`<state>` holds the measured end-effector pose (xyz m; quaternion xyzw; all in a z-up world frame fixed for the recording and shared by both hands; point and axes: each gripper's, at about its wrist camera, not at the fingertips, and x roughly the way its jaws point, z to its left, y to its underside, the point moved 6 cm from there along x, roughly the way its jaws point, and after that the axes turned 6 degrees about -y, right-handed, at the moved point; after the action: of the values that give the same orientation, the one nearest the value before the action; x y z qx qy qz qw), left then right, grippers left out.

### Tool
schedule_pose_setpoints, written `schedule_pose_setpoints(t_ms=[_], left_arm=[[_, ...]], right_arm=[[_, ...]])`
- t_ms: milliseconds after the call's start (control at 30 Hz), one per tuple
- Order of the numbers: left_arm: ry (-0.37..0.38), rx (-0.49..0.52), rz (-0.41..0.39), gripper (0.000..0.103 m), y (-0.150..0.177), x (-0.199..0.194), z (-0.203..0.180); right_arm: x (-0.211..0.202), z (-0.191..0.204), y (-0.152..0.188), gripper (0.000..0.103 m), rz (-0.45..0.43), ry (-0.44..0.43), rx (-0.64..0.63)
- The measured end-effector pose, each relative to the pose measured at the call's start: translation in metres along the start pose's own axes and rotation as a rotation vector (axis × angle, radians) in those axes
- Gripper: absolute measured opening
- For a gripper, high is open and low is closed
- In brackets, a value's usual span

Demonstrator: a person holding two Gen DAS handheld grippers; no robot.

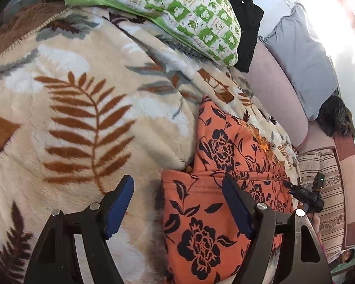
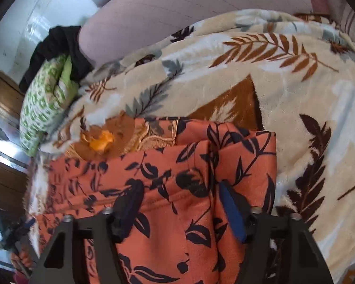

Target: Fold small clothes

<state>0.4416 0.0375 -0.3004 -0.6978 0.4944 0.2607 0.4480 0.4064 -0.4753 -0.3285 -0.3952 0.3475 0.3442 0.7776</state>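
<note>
An orange garment with a dark flower print (image 1: pixel 215 189) lies folded on a cream leaf-print blanket (image 1: pixel 82 108). My left gripper (image 1: pixel 177 201) is open just above the garment's left edge, one blue pad (image 1: pixel 118 203) over the blanket, the other over the cloth. In the right wrist view the garment (image 2: pixel 177 165) fills the lower middle, with an orange lace trim (image 2: pixel 99 142) at its top. My right gripper (image 2: pixel 179 203) is open and hovers close over the garment, holding nothing. The right gripper also shows in the left wrist view (image 1: pixel 312 194).
A green-and-white patterned pillow (image 1: pixel 172 9) and a black cloth (image 1: pixel 246 23) lie at the bed's far end. A pink cushion (image 1: pixel 277 99), a grey-blue pillow (image 1: pixel 303 61) and a striped sheet (image 1: pixel 324 189) run along the right side by the wall.
</note>
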Motion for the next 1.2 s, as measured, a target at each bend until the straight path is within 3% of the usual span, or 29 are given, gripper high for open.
schedule_pose_setpoints(t_ms=[133,200,300,333,367,400,467,500,633,733,767,800,867,967,1067,1200], left_arm=[[0.008,0.028,0.019,0.077,0.002,0.01,-0.016],[-0.04,0.065,0.048,0.077,0.006,0.018,-0.021],[-0.028,0.063,0.067,0.074,0.012,0.024,-0.021],[-0.029,0.064,0.069,0.067,0.014,0.025,-0.022],[-0.027,0.071,0.072,0.039,0.015,0.026,-0.023],[-0.03,0.081,0.078,0.017,0.016,0.027,-0.024],[-0.062,0.113,0.062,0.016,0.016,0.027,-0.028],[-0.065,0.136,0.054,0.011,0.017,0.026,-0.032],[-0.053,0.182,0.032,0.01,0.013,0.017,-0.043],[-0.062,0.204,0.047,0.011,0.01,0.019,-0.044],[-0.079,0.201,0.065,0.018,0.011,0.024,-0.042],[-0.088,0.189,0.086,0.035,0.012,0.029,-0.039],[-0.092,0.152,0.117,0.057,0.016,0.038,-0.034],[-0.099,0.15,0.099,0.055,0.019,0.041,-0.035],[-0.104,0.19,0.05,0.023,0.017,0.037,-0.042],[-0.107,0.19,0.021,0.013,0.01,0.033,-0.044]], right_arm=[[-0.011,0.006,0.011,0.024,-0.004,0.05,-0.056],[-0.021,0.007,0.014,0.02,-0.015,0.053,-0.058],[-0.037,0.008,0.018,0.016,-0.047,0.052,-0.071],[-0.038,0.011,0.017,0.012,-0.054,0.053,-0.074],[-0.042,0.012,0.018,0.01,-0.061,0.054,-0.077],[-0.044,0.012,0.019,0.01,-0.071,0.06,-0.08],[-0.049,0.012,0.021,0.009,-0.09,0.071,-0.086],[-0.05,0.012,0.021,0.009,-0.095,0.07,-0.084],[-0.047,0.009,0.024,0.009,-0.068,0.02,-0.059],[-0.045,0.004,0.023,0.009,-0.063,-0.084,-0.021],[-0.045,0.002,0.022,0.009,-0.055,-0.116,0.004],[-0.044,-0.001,0.021,0.01,-0.047,-0.141,0.031],[-0.043,-0.006,0.02,0.01,-0.03,-0.159,0.06],[-0.04,-0.007,0.018,0.01,-0.022,-0.151,0.032],[-0.035,-0.008,0.013,0.01,-0.017,-0.135,0.0],[-0.019,-0.003,0.008,0.01,0.009,-0.136,-0.025]])
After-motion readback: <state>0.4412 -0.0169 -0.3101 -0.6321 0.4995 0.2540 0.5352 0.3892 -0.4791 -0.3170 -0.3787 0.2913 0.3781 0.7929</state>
